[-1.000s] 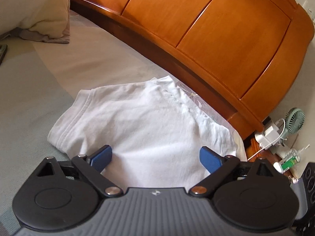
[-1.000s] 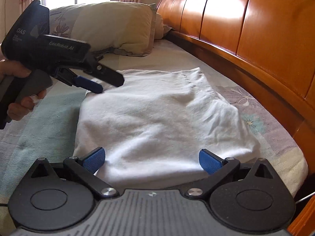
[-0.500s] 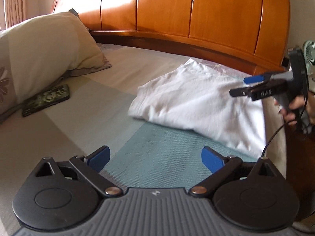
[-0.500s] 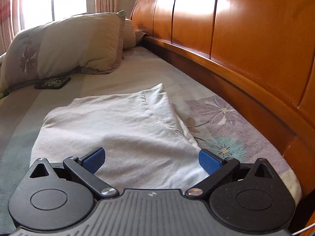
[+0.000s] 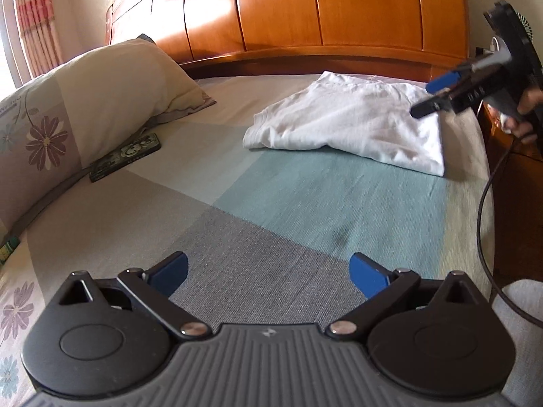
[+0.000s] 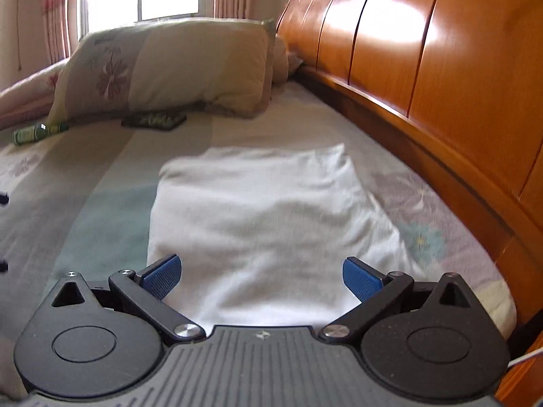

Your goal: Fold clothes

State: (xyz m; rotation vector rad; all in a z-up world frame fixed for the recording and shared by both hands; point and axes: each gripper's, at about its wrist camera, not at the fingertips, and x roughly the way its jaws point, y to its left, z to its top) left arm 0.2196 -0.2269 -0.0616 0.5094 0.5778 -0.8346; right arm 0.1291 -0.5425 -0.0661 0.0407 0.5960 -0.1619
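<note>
**White shirt folded on the bed, both grippers spread**

The white shirt (image 5: 349, 129) lies folded flat on the bed (image 5: 305, 203), close to the wooden headboard (image 5: 305, 10). In the left wrist view it sits in the upper right, and its long side runs left to right across the frame, along the headboard. In the right wrist view the shirt (image 6: 264, 217) fills the middle, and its long side runs away from the camera toward the pillow (image 6: 176, 68). The cloth is soft, thin and a bit wrinkly. Its edges are rounded where it is folded.

The bed sheet has big blocks of teal, grey and cream, with flowers near the edges. The headboard is shiny orange wood in tall panels.

The left gripper (image 5: 268, 273) hangs over the grey part of the sheet, well apart from the shirt. Its blue pads are spread wide and have just been opening, with nothing between them. The right gripper (image 6: 261, 276) is spread wide too, just over the near edge of the shirt, not pinching it.

A dark phone (image 5: 125, 157) lies beside the puffy flowered pillow. A black cable (image 5: 488, 203) hangs at the right edge.
</note>
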